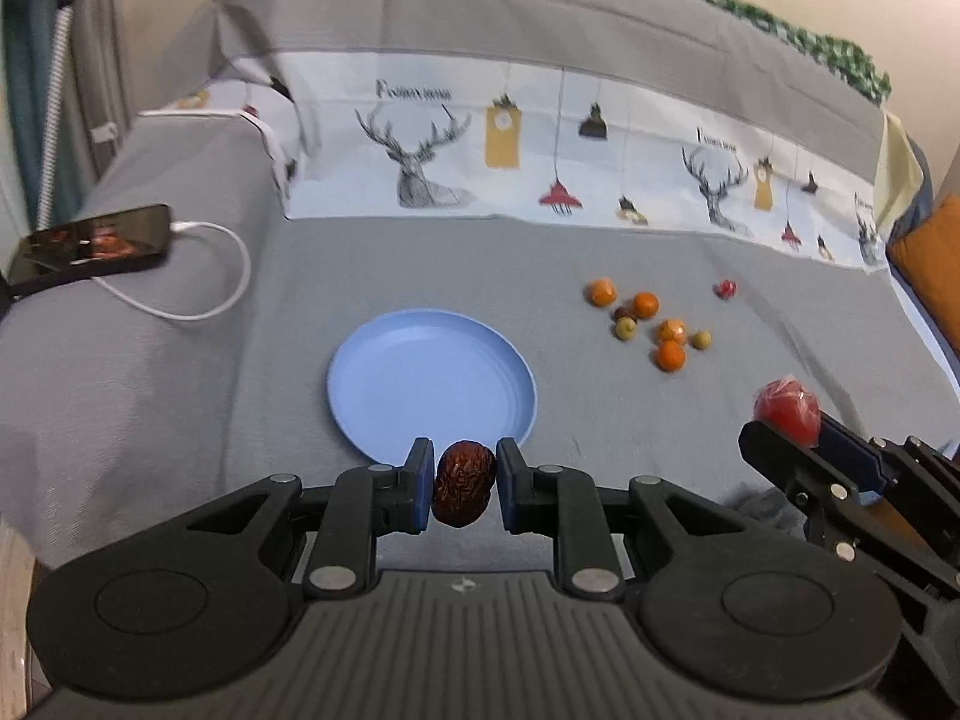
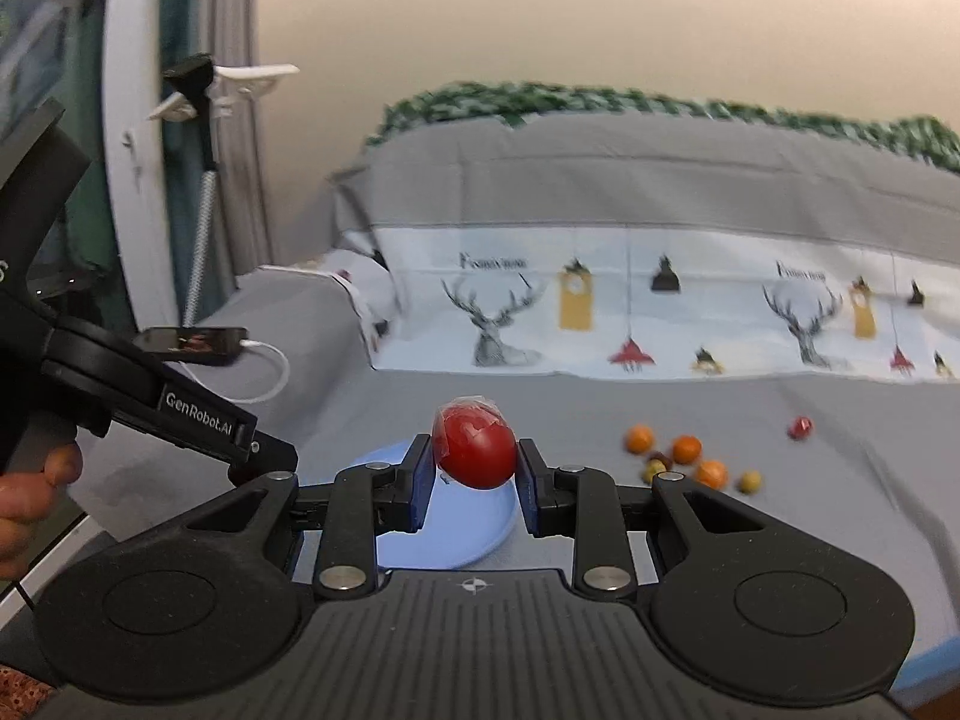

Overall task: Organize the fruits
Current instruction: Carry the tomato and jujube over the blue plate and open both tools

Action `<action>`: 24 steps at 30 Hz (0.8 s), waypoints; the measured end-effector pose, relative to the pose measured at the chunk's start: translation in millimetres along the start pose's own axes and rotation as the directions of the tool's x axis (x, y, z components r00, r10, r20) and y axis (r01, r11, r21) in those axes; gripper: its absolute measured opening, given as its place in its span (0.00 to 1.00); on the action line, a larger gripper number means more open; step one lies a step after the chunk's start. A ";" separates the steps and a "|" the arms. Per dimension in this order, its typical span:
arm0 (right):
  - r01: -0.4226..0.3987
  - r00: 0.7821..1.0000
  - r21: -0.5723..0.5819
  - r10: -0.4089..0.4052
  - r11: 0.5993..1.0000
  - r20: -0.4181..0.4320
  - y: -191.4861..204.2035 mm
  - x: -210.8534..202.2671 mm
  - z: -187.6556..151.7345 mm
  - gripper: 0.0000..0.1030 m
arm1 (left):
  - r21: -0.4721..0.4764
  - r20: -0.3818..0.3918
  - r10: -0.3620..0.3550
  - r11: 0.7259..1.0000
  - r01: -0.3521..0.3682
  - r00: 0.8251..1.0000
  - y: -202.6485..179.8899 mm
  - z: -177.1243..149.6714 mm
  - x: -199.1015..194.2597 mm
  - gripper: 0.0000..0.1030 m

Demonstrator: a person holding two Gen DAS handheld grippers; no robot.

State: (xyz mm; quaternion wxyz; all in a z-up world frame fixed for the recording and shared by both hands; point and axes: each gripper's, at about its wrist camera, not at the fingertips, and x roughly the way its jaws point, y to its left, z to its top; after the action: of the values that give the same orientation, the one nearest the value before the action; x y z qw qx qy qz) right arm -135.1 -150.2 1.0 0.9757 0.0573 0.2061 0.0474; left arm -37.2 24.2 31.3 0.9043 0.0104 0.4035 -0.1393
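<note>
My left gripper (image 1: 465,486) is shut on a wrinkled dark red date (image 1: 464,491), held just in front of the near rim of the blue plate (image 1: 420,378), which has nothing on it. My right gripper (image 2: 474,468) is shut on a red fruit in clear wrap (image 2: 477,441), above the same blue plate (image 2: 468,528). In the left wrist view that right gripper (image 1: 798,438) with its red fruit (image 1: 787,411) hangs at the right. Several small oranges and greenish fruits (image 1: 651,324) lie loose on the grey cover, with one small red fruit (image 1: 726,288) apart.
A phone (image 1: 90,246) on a white cable (image 1: 222,276) lies on the grey armrest at the left. A deer-print cloth (image 1: 540,144) hangs over the backrest. An orange cushion (image 1: 936,258) is at the far right. A hand (image 2: 30,498) holds the left gripper's handle.
</note>
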 end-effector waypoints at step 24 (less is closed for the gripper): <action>-0.024 0.999 -0.014 0.023 1.000 -0.045 13.5 5.7 -3.0 0.29 | -0.019 0.020 0.008 1.000 -0.008 1.000 16.3 -5.3 -4.3 0.23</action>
State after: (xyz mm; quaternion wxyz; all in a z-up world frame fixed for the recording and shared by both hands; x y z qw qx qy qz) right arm -132.1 -135.9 -2.2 0.9706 0.0515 0.2268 0.0616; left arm -39.5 41.6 29.4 0.9088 0.0020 0.3958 -0.1319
